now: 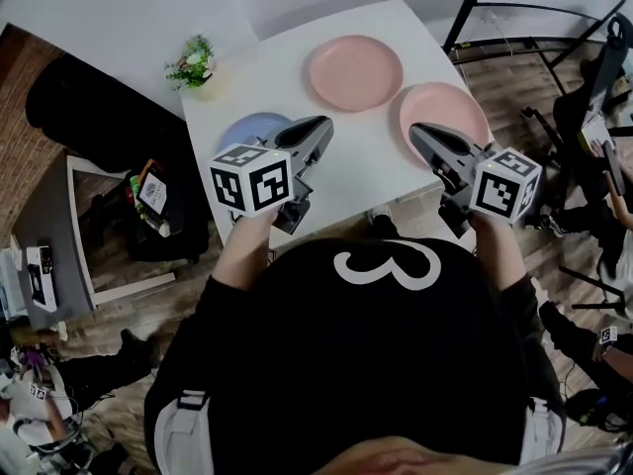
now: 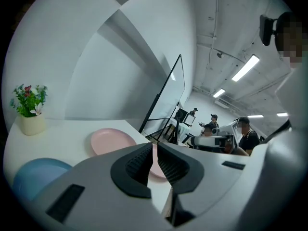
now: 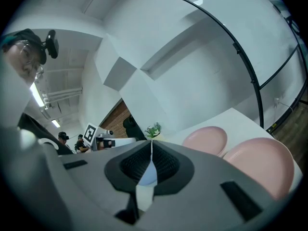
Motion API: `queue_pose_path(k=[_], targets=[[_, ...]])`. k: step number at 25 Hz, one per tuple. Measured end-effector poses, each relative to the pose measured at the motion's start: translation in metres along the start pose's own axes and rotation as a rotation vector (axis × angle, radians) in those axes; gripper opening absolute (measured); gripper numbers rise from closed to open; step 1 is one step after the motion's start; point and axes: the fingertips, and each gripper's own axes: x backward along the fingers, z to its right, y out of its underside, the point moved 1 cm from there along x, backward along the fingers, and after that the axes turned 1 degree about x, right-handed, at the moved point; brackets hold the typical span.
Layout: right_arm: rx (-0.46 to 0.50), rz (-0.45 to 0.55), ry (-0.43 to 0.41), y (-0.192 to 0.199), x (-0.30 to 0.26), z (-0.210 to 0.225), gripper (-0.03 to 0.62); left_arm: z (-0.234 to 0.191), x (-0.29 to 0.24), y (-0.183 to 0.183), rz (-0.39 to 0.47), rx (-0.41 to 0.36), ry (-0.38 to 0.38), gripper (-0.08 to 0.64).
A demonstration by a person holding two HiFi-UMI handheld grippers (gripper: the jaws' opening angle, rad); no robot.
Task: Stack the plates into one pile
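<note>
Three plates lie apart on the white table [image 1: 376,166]: a pink plate [image 1: 354,72] at the far middle, a second pink plate [image 1: 445,115] at the right edge, and a blue plate [image 1: 249,130] on the left, partly hidden by my left gripper. My left gripper [image 1: 322,127] hovers over the blue plate's right side, shut and empty. My right gripper [image 1: 415,133] hangs by the near edge of the right pink plate, shut and empty too. The left gripper view shows the blue plate [image 2: 36,177] and the far pink plate [image 2: 113,141] beyond the shut jaws [image 2: 154,148]. The right gripper view shows both pink plates [image 3: 204,139] [image 3: 262,162] beside its shut jaws [image 3: 151,146].
A small potted plant [image 1: 193,64] stands at the table's far left corner. A black bag [image 1: 148,206] and a white shelf sit on the floor to the left. Black stands [image 1: 584,87] crowd the right side. People stand in the background [image 2: 245,134].
</note>
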Motion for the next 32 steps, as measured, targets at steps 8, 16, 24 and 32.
queue_pose_path(k=[8, 16, 24, 32], targets=[[-0.060, -0.054, -0.074, -0.022, -0.040, 0.061, 0.026, -0.045, -0.036, -0.024, 0.025, 0.057, -0.076, 0.021], [-0.090, -0.066, -0.076, -0.036, -0.057, 0.111, 0.026, -0.071, -0.067, -0.029, 0.016, 0.057, -0.114, 0.041], [-0.125, -0.097, -0.045, -0.035, -0.073, 0.159, 0.026, -0.101, -0.092, -0.024, -0.016, 0.089, -0.161, 0.105], [-0.205, -0.115, -0.028, -0.025, -0.092, 0.202, 0.029, -0.133, -0.112, -0.011, -0.051, 0.198, -0.196, 0.147]])
